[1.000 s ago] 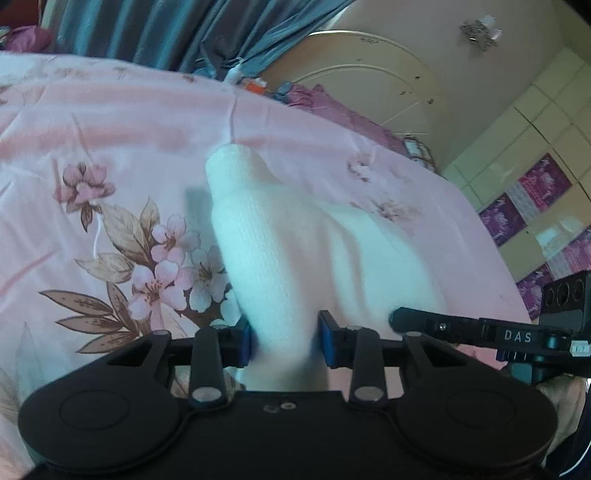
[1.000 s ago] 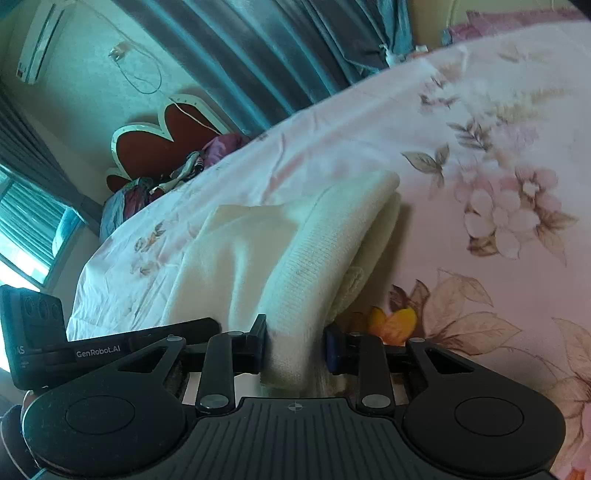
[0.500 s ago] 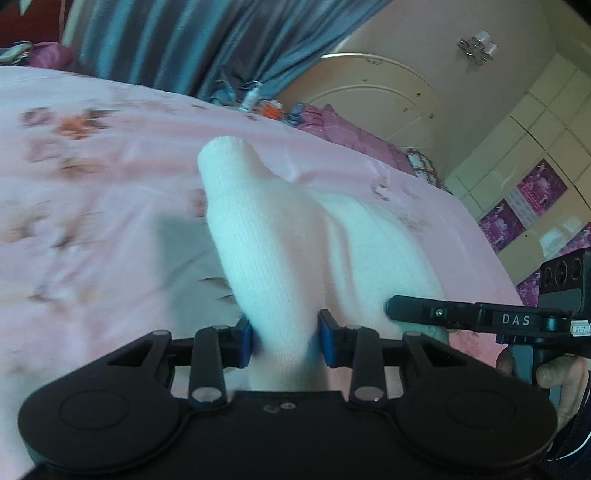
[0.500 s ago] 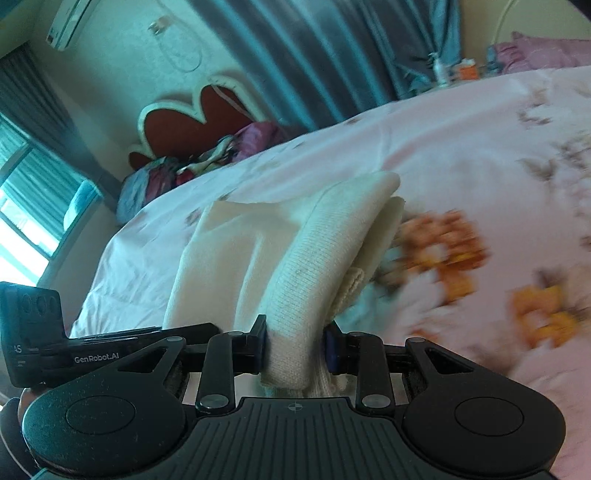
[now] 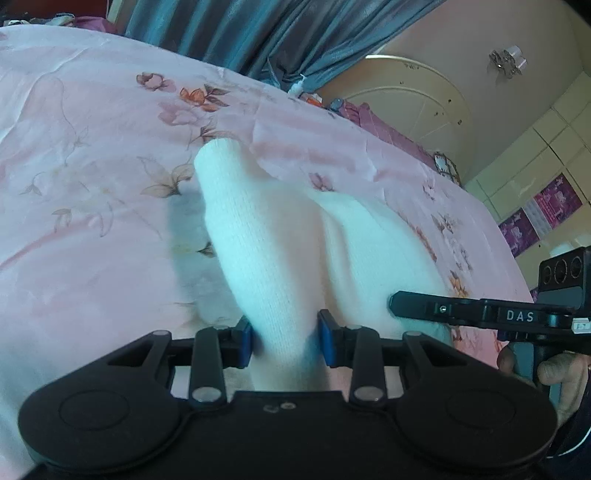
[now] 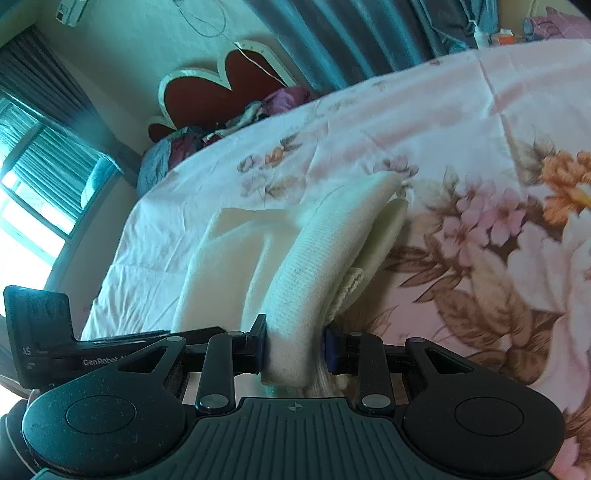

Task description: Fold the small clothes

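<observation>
A white knitted garment (image 5: 266, 258) is held up between both grippers over a pink floral bedsheet (image 5: 92, 192). My left gripper (image 5: 285, 341) is shut on a thick bunched fold of it, blue pads pressing both sides. In the right wrist view the same cream garment (image 6: 317, 258) runs forward from my right gripper (image 6: 295, 350), which is shut on a rolled edge. Its loose part (image 6: 221, 266) lies draped to the left. The other gripper (image 5: 480, 314) shows at the right of the left wrist view, with a hand (image 5: 554, 373) on its handle.
The bed spreads wide on all sides of the garment. Blue-grey curtains (image 5: 229, 33) hang behind it. A heart-shaped headboard (image 6: 221, 88) with piled clothes (image 6: 229, 125) is at the far end. A cream arched door (image 5: 417, 96) and small bottles (image 6: 484, 35) stand beyond the bed's edge.
Both grippers have carried the garment sideways across the bed; the flower prints beneath have shifted. Both grips on the fabric are unchanged.
</observation>
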The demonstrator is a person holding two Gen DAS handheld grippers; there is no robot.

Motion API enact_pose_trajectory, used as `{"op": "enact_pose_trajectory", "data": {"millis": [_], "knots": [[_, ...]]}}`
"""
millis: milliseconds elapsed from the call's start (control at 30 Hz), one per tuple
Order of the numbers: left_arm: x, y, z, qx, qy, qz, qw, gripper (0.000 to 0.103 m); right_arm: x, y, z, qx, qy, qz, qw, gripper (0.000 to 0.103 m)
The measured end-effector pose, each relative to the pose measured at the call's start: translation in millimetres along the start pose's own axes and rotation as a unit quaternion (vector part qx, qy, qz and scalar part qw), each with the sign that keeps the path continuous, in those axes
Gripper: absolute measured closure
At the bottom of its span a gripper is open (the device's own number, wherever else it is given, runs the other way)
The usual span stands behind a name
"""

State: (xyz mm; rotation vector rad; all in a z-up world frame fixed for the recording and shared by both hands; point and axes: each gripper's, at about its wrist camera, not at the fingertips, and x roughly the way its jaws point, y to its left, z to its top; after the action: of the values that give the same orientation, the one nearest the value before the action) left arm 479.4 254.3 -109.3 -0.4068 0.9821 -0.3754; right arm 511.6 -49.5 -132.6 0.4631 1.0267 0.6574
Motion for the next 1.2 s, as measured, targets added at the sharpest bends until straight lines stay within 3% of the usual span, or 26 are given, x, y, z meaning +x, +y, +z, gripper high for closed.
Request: {"op": "enact_pose_trajectory", "data": {"millis": [133, 200, 367, 400, 433, 467, 633, 733, 767, 800, 833, 900, 933, 1000, 1100, 1200], "knots": [[11, 10, 4, 0.007, 0.016, -0.005, 0.9998, 0.069, 8, -8, -3, 0.015, 0.001, -0.018, 1.000, 0.073], [18, 20, 3, -0.011, 0.022, -0.012, 0.9996, 0.063, 15, -19, -4, 0.021, 0.006, -0.029, 0.999, 0.073], [19, 32, -10, -0.061, 0.013, -0.042, 0.9972, 0.058, 18, -43, -2, 0.065, 0.019, 0.004, 0.998, 0.073], [16, 34, -15, -0.070, 0.008, -0.045, 0.9965, 0.058, 15, -44, -2, 0.064, 0.017, 0.009, 0.998, 0.068], [13, 36, -20, -0.077, 0.004, -0.049, 0.9958, 0.057, 12, -43, -2, 0.060, 0.017, 0.005, 0.998, 0.052], [9, 38, -27, -0.084, 0.001, -0.053, 0.9950, 0.057, 8, -43, -3, 0.052, 0.020, -0.004, 0.998, 0.045], [-11, 40, -73, -0.118, 0.007, -0.086, 0.9893, 0.057, -14, -51, -33, 0.054, 0.063, 0.023, 0.996, 0.044], [-17, 38, -98, -0.136, 0.009, -0.110, 0.9846, 0.060, -16, -61, -56, 0.114, 0.089, 0.076, 0.987, 0.045], [-18, 37, -100, -0.139, 0.008, -0.121, 0.9828, 0.063, -15, -63, -62, 0.135, 0.092, 0.091, 0.982, 0.047], [-18, 40, -101, -0.151, 0.004, -0.144, 0.9780, 0.069, -14, -66, -66, 0.168, 0.094, 0.109, 0.975, 0.059], [-20, 43, -102, -0.167, -0.008, -0.172, 0.9710, 0.070, -14, -70, -70, 0.204, 0.094, 0.130, 0.966, 0.062], [-29, 44, -97, -0.171, -0.028, -0.190, 0.9663, 0.070, -18, -68, -78, 0.231, 0.093, 0.160, 0.955, 0.062], [-34, 45, -95, -0.166, -0.034, -0.188, 0.9675, 0.070, -19, -65, -81, 0.225, 0.101, 0.160, 0.956, 0.062], [-38, 49, -95, -0.157, -0.020, -0.169, 0.9729, 0.062, -23, -62, -83, 0.189, 0.108, 0.102, 0.971, 0.062], [-47, 55, -98, -0.121, 0.015, -0.065, 0.9905, 0.056, -48, -65, -71, 0.141, 0.060, 0.032, 0.988, 0.062], [-67, 50, -84, -0.093, -0.049, -0.021, 0.9942, 0.056, -73, -38, -44, 0.033, -0.019, -0.032, 0.999, 0.062]]}}
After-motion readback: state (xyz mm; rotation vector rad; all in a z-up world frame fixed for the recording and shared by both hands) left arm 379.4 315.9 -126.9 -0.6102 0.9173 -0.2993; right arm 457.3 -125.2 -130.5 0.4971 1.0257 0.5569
